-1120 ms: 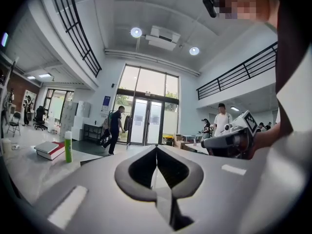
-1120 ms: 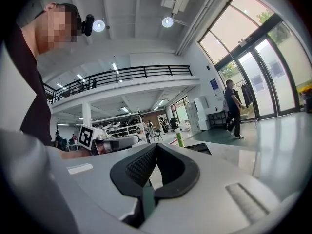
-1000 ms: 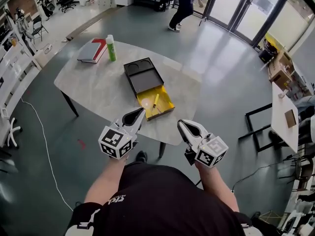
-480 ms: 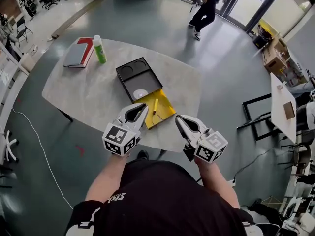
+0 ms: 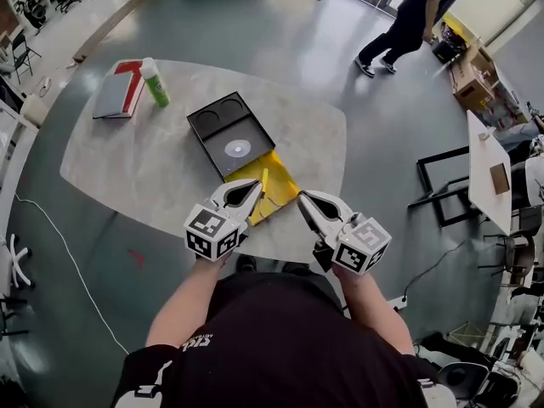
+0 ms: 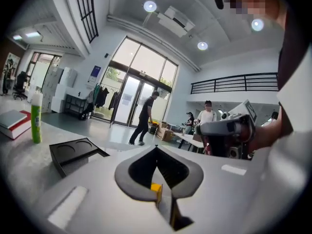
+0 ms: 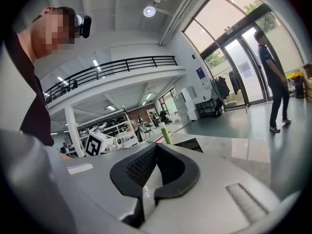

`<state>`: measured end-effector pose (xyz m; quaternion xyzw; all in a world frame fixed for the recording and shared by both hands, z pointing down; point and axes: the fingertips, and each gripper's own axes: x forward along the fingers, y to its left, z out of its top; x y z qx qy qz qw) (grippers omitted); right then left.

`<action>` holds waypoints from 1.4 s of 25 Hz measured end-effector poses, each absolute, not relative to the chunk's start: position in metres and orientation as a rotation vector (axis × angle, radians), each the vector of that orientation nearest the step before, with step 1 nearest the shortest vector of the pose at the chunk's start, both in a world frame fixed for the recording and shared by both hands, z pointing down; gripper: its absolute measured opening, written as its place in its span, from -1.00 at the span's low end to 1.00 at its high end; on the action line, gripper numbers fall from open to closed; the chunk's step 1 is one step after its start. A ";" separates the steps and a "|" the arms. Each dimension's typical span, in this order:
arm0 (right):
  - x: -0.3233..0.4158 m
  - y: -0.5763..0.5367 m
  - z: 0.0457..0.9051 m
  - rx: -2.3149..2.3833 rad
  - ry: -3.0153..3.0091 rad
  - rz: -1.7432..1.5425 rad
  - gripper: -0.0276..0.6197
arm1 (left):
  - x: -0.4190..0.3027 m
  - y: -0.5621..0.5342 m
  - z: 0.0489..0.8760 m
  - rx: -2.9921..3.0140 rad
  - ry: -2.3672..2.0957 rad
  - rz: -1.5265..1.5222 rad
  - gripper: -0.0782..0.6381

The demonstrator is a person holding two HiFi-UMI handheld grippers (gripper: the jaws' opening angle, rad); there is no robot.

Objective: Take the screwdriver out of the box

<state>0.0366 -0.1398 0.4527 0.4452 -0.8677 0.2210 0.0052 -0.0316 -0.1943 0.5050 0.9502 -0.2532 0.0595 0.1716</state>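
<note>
The screwdriver (image 5: 264, 179) is lying near-vertical at frame centre in the box (image 5: 286, 192), handle uppermost. The left gripper (image 5: 253, 187) and right gripper (image 5: 301, 197) are hovering with jaws together, empty.

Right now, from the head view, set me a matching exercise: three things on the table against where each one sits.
Things:
1. slim yellow-handled screwdriver
2. green plastic bottle with white cap
3. flat black tray with two round hollows

Places:
A. beside the red-and-grey book
B. against the far side of the open yellow box
C. inside the open yellow box

Pairs: 1-C; 2-A; 3-B
</note>
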 end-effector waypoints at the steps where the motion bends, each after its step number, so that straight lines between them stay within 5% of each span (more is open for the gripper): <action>1: 0.039 -0.144 0.455 1.384 -2.719 0.697 -0.87 | -0.028 -0.197 0.508 2.693 -0.715 0.167 -0.78; 35: 0.109 -0.189 0.504 1.081 -2.760 0.889 -0.87 | 0.014 -0.242 0.634 2.454 -0.935 0.656 -0.78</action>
